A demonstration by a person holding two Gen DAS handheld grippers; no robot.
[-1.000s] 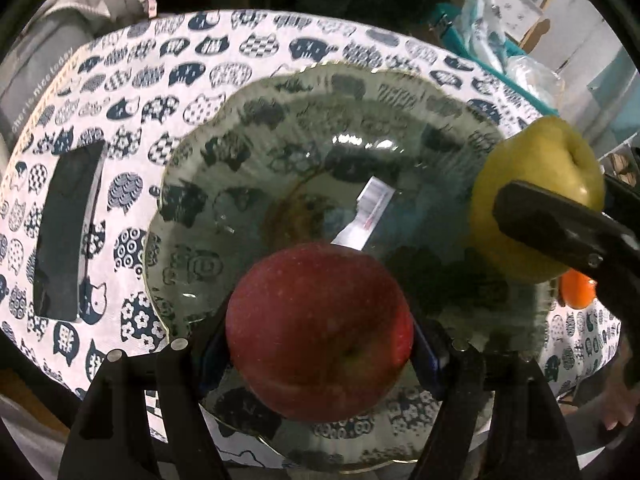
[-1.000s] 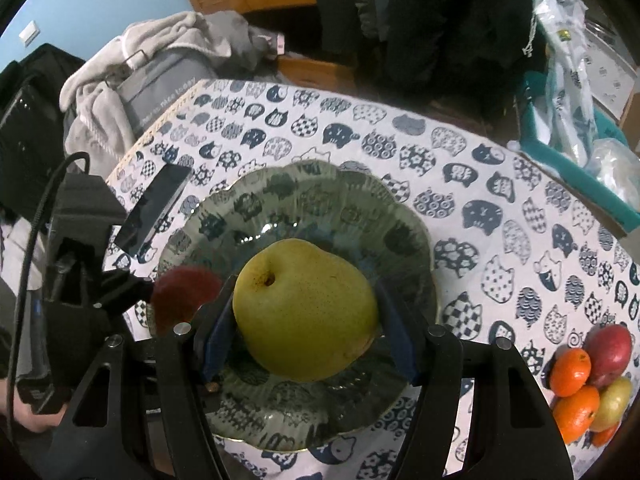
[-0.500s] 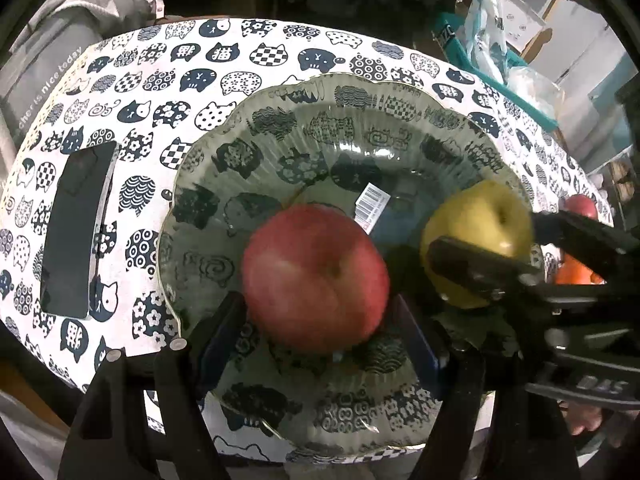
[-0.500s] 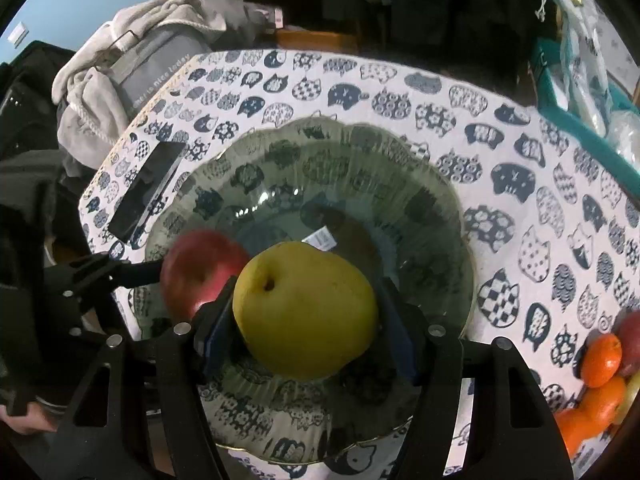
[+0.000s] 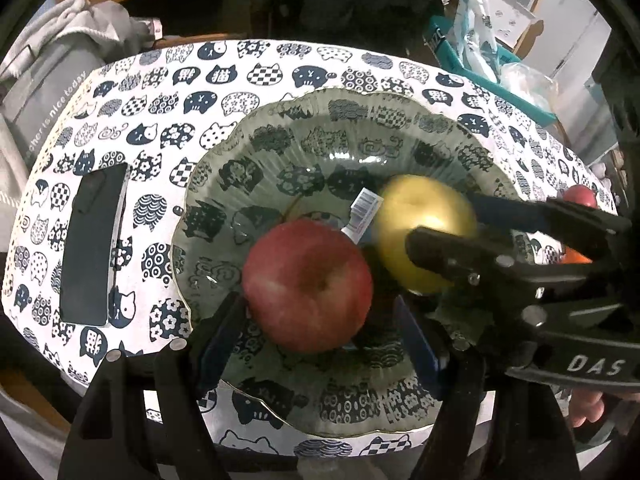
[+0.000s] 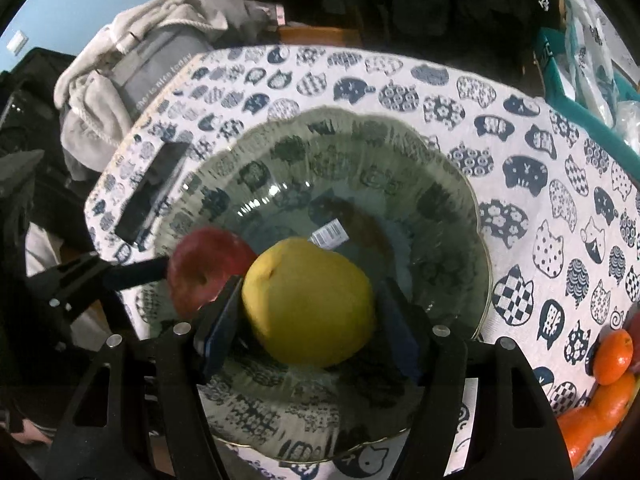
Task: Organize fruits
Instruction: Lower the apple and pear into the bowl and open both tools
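Observation:
A red apple (image 5: 308,284) lies in the glass bowl (image 5: 280,140) on the cat-print cloth. My left gripper (image 5: 316,312) stands open around it, with a gap between the apple and the right pad. A yellow pear (image 6: 308,304) sits in the same bowl (image 6: 360,140), just right of the apple (image 6: 200,268). My right gripper (image 6: 310,296) straddles the pear; its jaws are opening and a slit shows at the right pad. In the left wrist view the right gripper's fingers (image 5: 452,248) reach across the pear (image 5: 424,224).
A barcode sticker (image 5: 362,216) lies on the bowl's floor. A black phone (image 5: 94,248) rests on the cloth left of the bowl. Oranges (image 6: 612,352) and a red fruit (image 5: 580,196) sit at the right. Grey clothes (image 6: 132,80) are heaped beyond the table's left edge; a teal tray (image 5: 480,64) is behind.
The pear came down from the bowl's right rim to beside the apple, and the right jaws widened off it. The left gripper rose a little, so the apple looks smaller and freer.

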